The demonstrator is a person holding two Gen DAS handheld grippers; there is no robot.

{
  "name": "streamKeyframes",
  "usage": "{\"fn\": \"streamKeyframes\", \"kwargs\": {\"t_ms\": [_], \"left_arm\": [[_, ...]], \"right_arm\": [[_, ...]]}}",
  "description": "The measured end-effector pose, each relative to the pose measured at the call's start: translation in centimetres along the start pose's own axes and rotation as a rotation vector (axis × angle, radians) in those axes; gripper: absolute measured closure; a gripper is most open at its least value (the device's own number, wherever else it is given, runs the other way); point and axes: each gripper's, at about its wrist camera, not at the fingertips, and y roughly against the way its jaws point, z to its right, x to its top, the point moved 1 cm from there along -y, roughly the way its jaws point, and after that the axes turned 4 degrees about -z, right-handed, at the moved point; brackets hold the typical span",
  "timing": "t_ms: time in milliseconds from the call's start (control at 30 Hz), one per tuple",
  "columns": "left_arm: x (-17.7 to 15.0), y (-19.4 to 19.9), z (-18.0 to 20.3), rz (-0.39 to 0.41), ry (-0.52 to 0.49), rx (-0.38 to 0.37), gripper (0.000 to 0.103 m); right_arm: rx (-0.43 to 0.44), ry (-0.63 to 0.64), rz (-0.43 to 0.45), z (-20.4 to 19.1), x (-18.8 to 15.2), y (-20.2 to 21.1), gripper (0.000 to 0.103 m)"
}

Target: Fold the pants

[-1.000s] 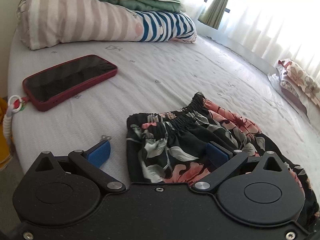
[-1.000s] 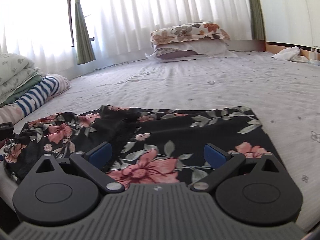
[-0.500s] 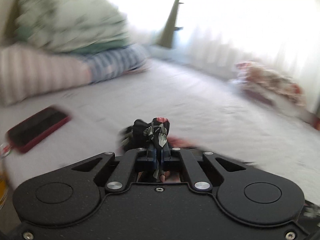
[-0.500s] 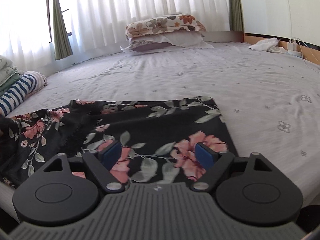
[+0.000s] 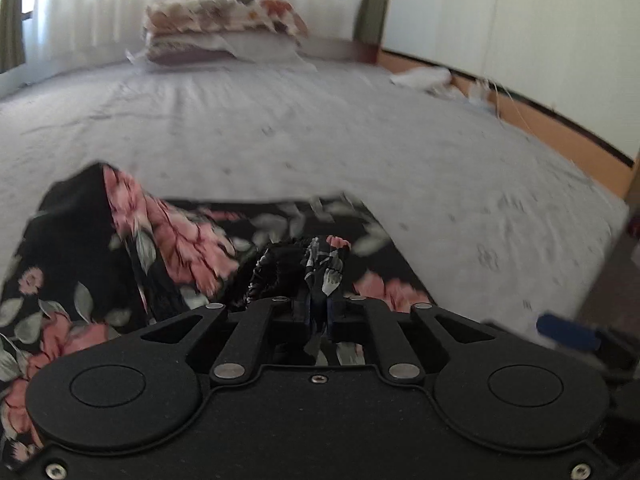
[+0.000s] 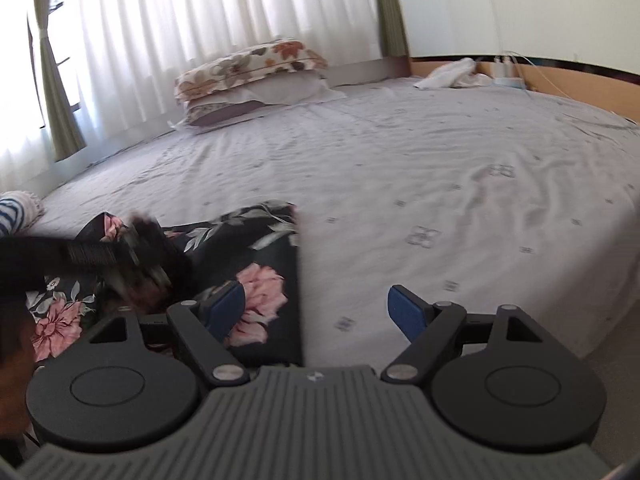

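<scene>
Black pants with pink flowers [image 5: 168, 240] lie on the grey bed sheet [image 5: 320, 140], partly doubled over. My left gripper [image 5: 320, 306] pinches the bunched elastic waistband [image 5: 280, 268] between its blue pads and holds it above the lower layer; its jaws are opening slightly. The right wrist view shows the pants [image 6: 260, 288] with their straight hem edge under my right gripper [image 6: 318, 308]. That gripper is open: one pad hangs over the fabric, the other over bare sheet. The left gripper [image 6: 140, 240] comes in blurred from the left there.
Stacked floral pillows [image 6: 252, 76] lie by the curtained window at the far side. A white cloth [image 6: 452, 72] and cables sit at the far right by the wooden frame. A striped bolster [image 6: 12, 212] shows at the left. The bed edge drops off at right.
My left gripper closed on the waistband and swept it across over the pants, its view swinging from the phone and bolster to the pillows. My right gripper shifted sideways to the hem edge.
</scene>
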Motion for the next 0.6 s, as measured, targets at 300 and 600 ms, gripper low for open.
{"fn": "streamKeyframes", "kwargs": {"t_ms": [300,600], "left_arm": [[-3.6,4.8,-2.2,0.032,-0.064,0.018,0.022],[-4.1,10.2,-12.6,0.089,0.188,0.233,0.020]], "right_arm": [[0.079,0.011,-0.010,-0.3,-0.1,-0.7,0.014],[0.194,0.192,-0.086,-8.8,0.9,-6.5,0.012]]}}
